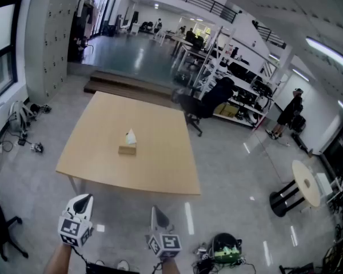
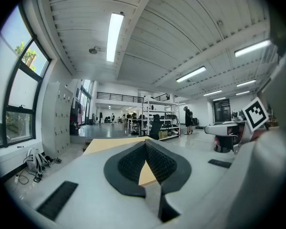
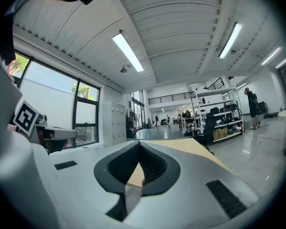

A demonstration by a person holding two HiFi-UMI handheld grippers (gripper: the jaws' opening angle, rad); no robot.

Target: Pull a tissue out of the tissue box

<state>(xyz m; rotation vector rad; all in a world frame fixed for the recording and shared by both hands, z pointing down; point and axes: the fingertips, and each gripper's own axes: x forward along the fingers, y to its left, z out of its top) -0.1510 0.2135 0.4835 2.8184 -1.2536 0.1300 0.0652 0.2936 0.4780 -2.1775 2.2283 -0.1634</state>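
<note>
**Both grippers closed and held short of the table, tissue box untouched at its centre**

Head view: A small tan cardboard tissue box (image 1: pixel 127 149) is seen near the middle of a light wooden rectangular table (image 1: pixel 163 161), with a white tissue (image 1: pixel 130 136) standing up out of its top. The white left gripper (image 1: pixel 86 198) and the white right gripper (image 1: pixel 154 209) are held at the bottom of the picture, over the grey floor on the near side of the table, well apart from the box. Both are pointed towards the table. A black office chair (image 1: pixel 208 103) is parked by the table's far right corner, and a person in dark clothes (image 1: pixel 290 109) is standing farther right.

Left gripper view: The left gripper (image 2: pixel 145 144) is seen with its black ribbed pads (image 2: pixel 128 163) brought together at their tips; nothing is clamped between them. Past the tips, the wooden table top (image 2: pixel 109 144) is visible. Grey lockers (image 2: pixel 62 118) are lined along the left wall beside a tall window (image 2: pixel 19 97). The marker cube of the right gripper (image 2: pixel 255 112) is shown at the right edge.

Right gripper view: The right gripper (image 3: pixel 139 144) is likewise closed, tips together and nothing gripped. The table top (image 3: pixel 193 149) is stretched out ahead to the right. Metal shelving (image 3: pixel 219 113) is seen in the distance, and the left gripper's marker cube (image 3: pixel 25 117) at the left edge.
</note>
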